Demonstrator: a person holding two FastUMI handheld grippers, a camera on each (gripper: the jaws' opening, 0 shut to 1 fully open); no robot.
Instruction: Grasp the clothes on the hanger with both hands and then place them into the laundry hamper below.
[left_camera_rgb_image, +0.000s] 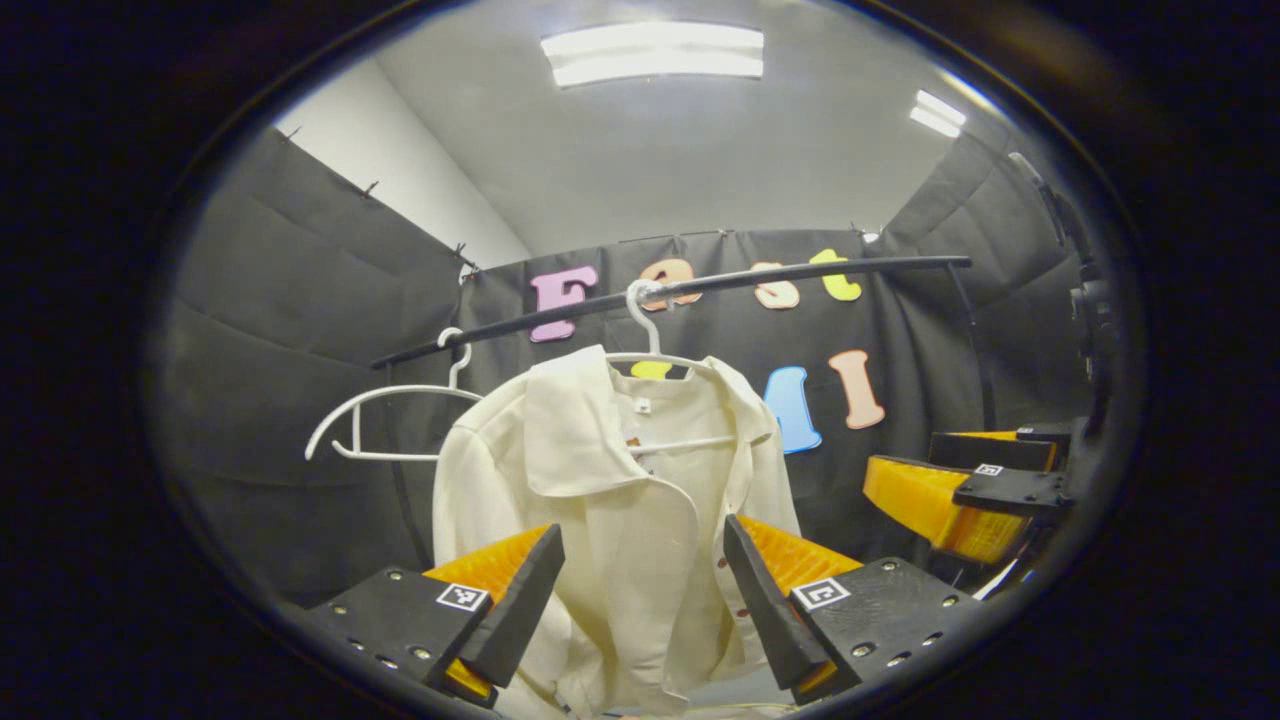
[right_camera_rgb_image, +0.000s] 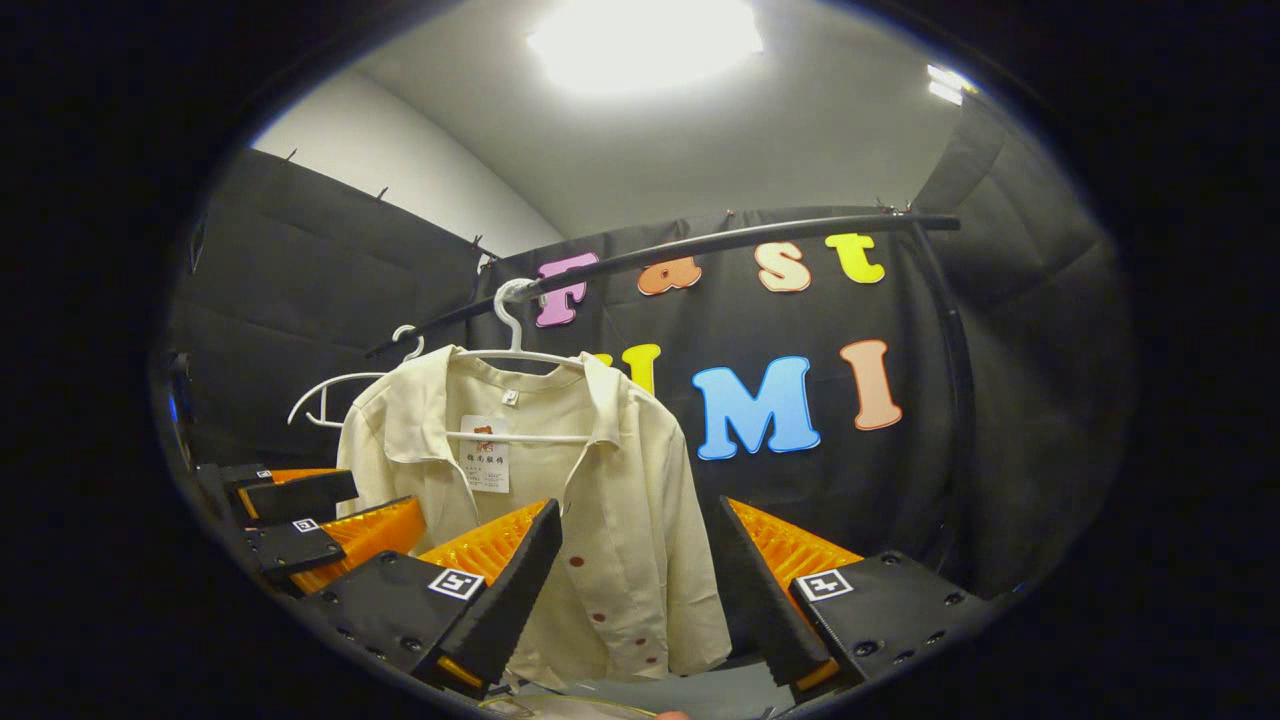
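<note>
Left gripper view: the left hand-held gripper (left_camera_rgb_image: 645, 600) stands with its jaws wide apart and nothing between them. The cream shirt (left_camera_rgb_image: 620, 500) hangs straight ahead on a white hanger (left_camera_rgb_image: 655, 345), its long axis vertical, its front panels seen in the gap between the two fingers but farther off, not touched. The hanger hooks over a black rail (left_camera_rgb_image: 700, 285). A second, empty hanger (left_camera_rgb_image: 385, 420) hangs just to the left on the same rail. The right hand-held gripper (left_camera_rgb_image: 960, 490) appears at the right edge, beside the shirt.

Right gripper view: the right hand-held gripper (right_camera_rgb_image: 640, 590) is likewise spread wide and empty, with the shirt ahead and left of centre. Judgement: the left gripper is better centred on the shirt. The hamper cannot be made out. The hanger's crossbar inside the shirt may snag on removal.
</note>
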